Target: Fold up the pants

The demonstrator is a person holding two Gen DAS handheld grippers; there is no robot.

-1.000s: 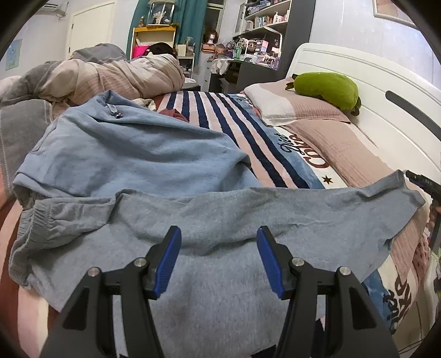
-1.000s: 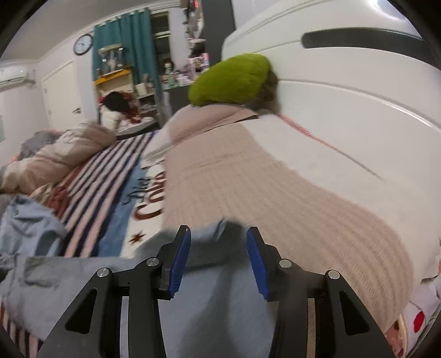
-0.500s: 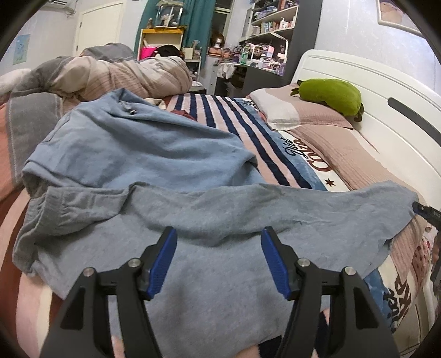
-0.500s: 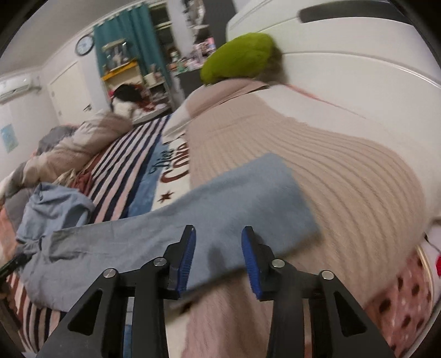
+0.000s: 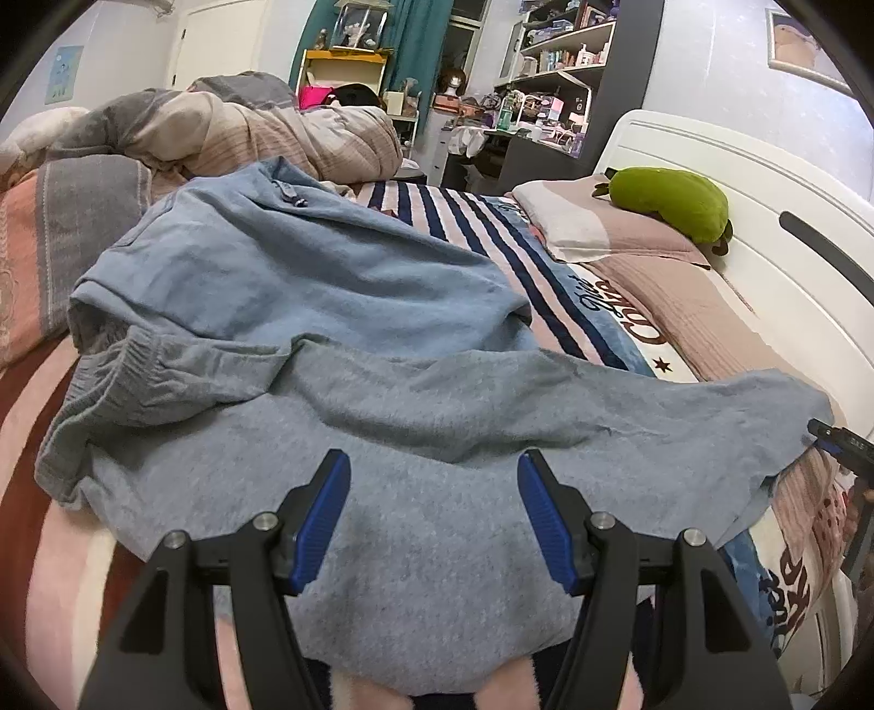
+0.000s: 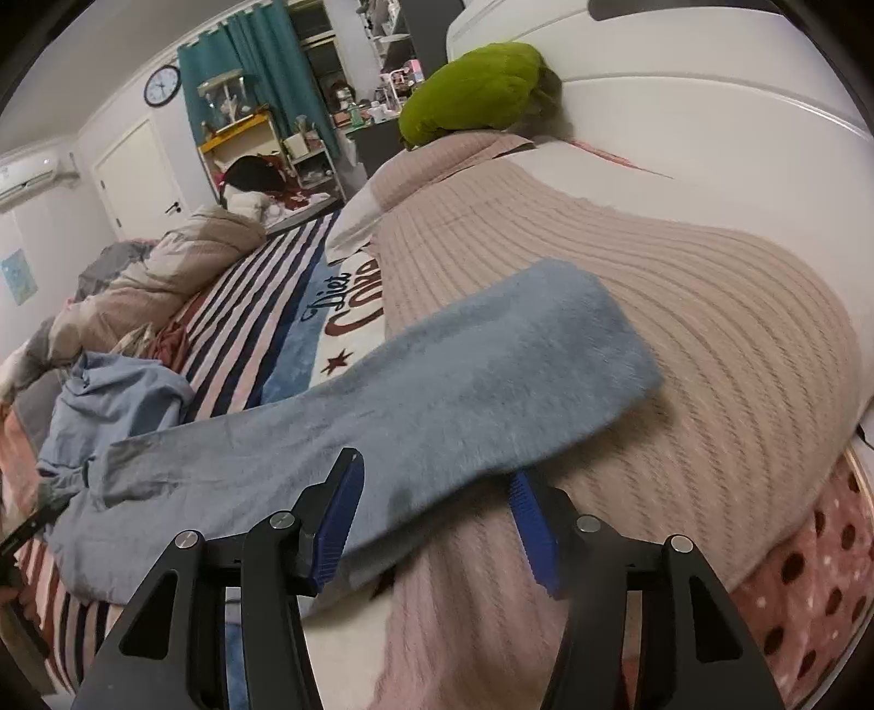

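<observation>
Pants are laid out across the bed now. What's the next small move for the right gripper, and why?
Probably ease the right gripper forward and close on the near edge of the grey pants by the leg end. Its jaws are opening with nothing pinched, and the leg lies flat on the ribbed pink pillow, ready to fold back toward the waistband.

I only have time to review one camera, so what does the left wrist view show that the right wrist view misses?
Only the left wrist view shows the pants' elastic waistband and the wall shelves. Only the right wrist view shows the wall clock, the air conditioner and the leg's cuff end lying on the ribbed pink blanket. Both show the grey pants, the blue garment, the green plush and the striped bedcover.
</observation>
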